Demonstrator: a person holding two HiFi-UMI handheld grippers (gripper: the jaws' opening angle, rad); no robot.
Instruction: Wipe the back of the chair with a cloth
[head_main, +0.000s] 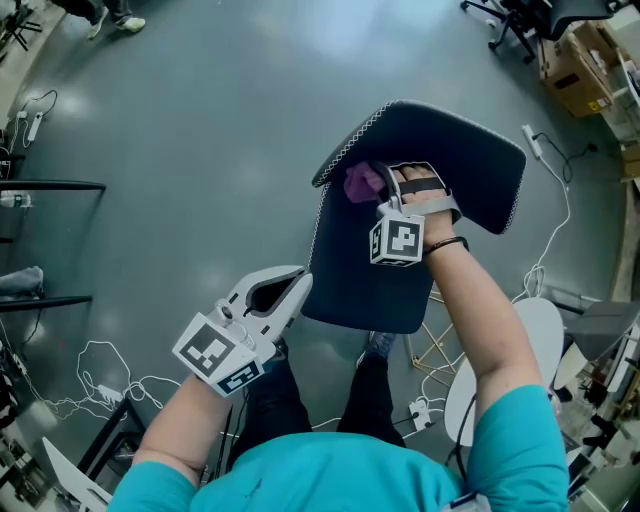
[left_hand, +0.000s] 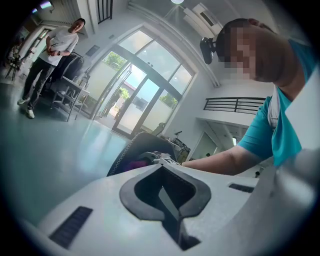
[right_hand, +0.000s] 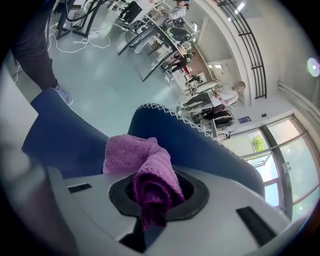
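On your left, your left gripper (head_main: 292, 285) hung over the grey floor (head_main: 200, 120) just beside the chair's near left edge, not touching it. Its jaws were pressed together with nothing between them. White cables (head_main: 100, 370) lay looped on the floor below and to its left.

In the middle stood the dark blue chair (head_main: 365, 270), its two padded panels edged with white stitching. The purple cloth (head_main: 362, 183) sat at the crease where those two panels met, near the chair's left edge and against the upholstery. I cannot tell from these views which panel was the back.

Your right gripper (head_main: 385, 185) was clamped on that cloth. A bunched fold filled the gap between the jaws, and the rest spilled forward onto the blue padding. Your right hand (head_main: 425, 200) reached over the chair from the near side.

Cardboard boxes (head_main: 580, 70) stood at the far right.
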